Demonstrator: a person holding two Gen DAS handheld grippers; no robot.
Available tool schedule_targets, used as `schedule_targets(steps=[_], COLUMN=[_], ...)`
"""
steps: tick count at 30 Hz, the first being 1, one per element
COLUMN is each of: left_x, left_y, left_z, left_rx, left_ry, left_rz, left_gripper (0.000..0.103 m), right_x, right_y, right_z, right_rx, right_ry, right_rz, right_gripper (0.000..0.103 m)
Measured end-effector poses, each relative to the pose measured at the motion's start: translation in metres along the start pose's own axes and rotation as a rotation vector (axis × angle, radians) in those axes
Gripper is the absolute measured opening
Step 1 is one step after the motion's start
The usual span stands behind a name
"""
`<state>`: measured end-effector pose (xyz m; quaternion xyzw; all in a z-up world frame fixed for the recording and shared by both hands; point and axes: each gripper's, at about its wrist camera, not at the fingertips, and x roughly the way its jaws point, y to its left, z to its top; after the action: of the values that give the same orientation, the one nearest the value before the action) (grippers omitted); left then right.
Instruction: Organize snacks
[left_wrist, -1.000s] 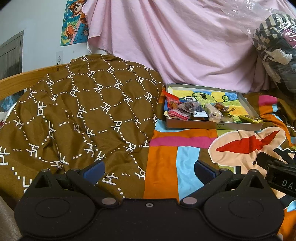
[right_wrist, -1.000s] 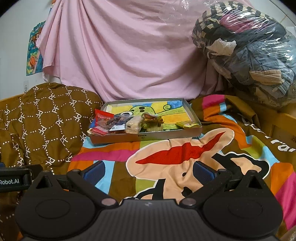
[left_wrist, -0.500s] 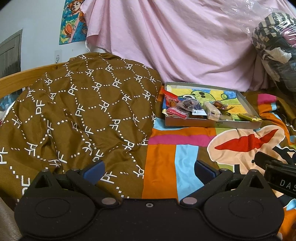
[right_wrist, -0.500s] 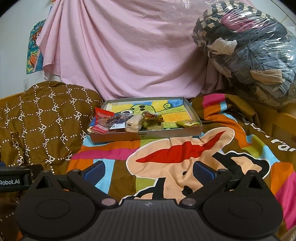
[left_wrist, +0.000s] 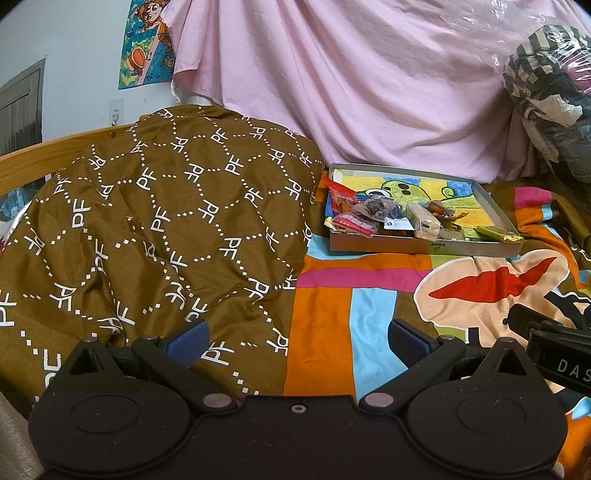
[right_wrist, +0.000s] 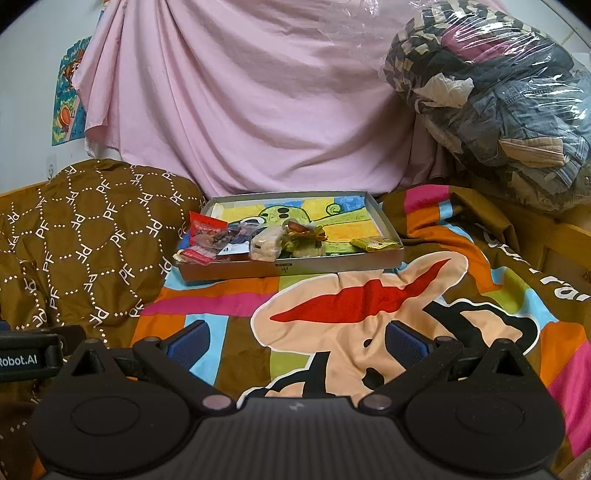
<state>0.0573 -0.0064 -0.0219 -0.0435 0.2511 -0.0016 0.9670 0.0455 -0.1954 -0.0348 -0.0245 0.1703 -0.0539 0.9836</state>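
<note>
Shallow grey cardboard tray (right_wrist: 288, 267) on patterned bedspread (right_wrist: 369, 295), wrapped snacks (right_wrist: 258, 242) heaped at front for sorting; left gripper (left_wrist: 295, 338) and right gripper (right_wrist: 295, 338), 2 units, spread wide, empty, well short.

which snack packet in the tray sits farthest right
The yellow-green packet, lying alone at the tray's near-right corner; the other snacks cluster toward the left and middle.
</note>
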Motion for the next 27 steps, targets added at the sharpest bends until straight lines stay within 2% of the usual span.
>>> schedule_targets(steps=[20, 27], left_x=[-0.0004, 0.0005], left_y=[-0.0005, -0.0002], left_z=[-0.0011, 0.0015], left_rx=[-0.001, 0.001], left_ry=[0.008, 0.035], left_rz=[-0.004, 0.041], left_gripper=[0.102, 0.102], right_x=[0.0012, 0.0012], right_y=[-0.0004, 0.0001], right_z=[-0.0018, -0.0033], right_rx=[-0.002, -0.006], right_ry=[0.008, 0.013], right_rz=[0.000, -0.001], right_gripper=[0.103, 0.103])
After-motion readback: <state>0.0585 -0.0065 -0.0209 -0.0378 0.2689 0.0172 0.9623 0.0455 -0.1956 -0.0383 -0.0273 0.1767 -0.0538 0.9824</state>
